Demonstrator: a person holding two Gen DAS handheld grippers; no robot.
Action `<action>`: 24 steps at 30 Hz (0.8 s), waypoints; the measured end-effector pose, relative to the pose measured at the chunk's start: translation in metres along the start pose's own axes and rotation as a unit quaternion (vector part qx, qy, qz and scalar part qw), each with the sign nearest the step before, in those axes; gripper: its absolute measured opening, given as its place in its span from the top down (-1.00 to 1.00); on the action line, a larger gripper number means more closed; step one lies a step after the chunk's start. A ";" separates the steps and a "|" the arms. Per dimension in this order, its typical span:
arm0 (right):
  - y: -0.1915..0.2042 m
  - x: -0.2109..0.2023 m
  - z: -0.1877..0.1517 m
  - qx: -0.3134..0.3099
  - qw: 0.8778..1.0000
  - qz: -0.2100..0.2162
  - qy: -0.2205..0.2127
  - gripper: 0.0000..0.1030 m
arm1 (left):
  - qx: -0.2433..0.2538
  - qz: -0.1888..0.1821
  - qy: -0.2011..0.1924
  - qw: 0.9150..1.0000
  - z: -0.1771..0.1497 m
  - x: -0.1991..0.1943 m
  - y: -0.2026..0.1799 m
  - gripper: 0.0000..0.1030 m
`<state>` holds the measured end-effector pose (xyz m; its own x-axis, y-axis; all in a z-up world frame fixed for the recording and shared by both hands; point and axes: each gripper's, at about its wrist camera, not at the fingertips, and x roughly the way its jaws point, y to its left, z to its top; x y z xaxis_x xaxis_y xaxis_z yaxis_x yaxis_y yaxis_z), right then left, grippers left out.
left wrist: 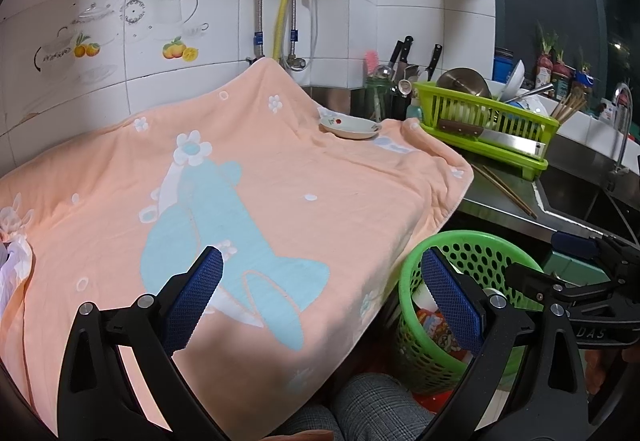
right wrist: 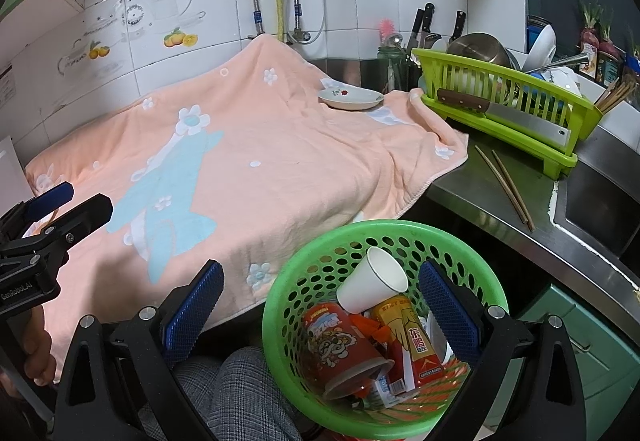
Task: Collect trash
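A green perforated basket (right wrist: 400,227) stands below the counter edge. It holds a white paper cup (right wrist: 372,285), a red noodle cup (right wrist: 340,349), a yellow and red drink carton (right wrist: 412,345) and other wrappers. My right gripper (right wrist: 322,267) hovers open just above the basket's near rim, nothing between its blue pads (right wrist: 196,305). My left gripper (left wrist: 324,273) is open too, over the edge of the peach towel (left wrist: 280,169), left of the basket (left wrist: 464,237). The right gripper (left wrist: 580,269) also shows at the right of the left wrist view.
The towel covers the counter, with a small plate (left wrist: 350,127) at its far side. A green dish rack (right wrist: 500,97) carries a cleaver (right wrist: 508,113) and dishes. Chopsticks (right wrist: 504,185) lie on the steel counter beside a sink (right wrist: 600,213). A knee in checked trousers (right wrist: 240,393) is below.
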<state>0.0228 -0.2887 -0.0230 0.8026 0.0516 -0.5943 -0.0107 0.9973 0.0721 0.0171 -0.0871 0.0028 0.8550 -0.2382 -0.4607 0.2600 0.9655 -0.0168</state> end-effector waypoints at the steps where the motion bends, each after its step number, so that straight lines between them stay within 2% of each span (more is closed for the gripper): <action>1: 0.000 0.000 0.000 0.001 1.000 0.001 0.000 -0.84 | 0.000 -0.001 0.000 1.000 0.000 0.000 0.000 -0.90; 24: 0.000 0.002 0.000 0.000 1.000 0.003 0.001 -0.84 | -0.002 0.000 -0.002 1.000 0.000 -0.003 0.001 -0.90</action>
<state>0.0239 -0.2881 -0.0243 0.8012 0.0574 -0.5956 -0.0152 0.9970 0.0756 0.0150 -0.0856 0.0043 0.8565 -0.2383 -0.4579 0.2583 0.9659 -0.0195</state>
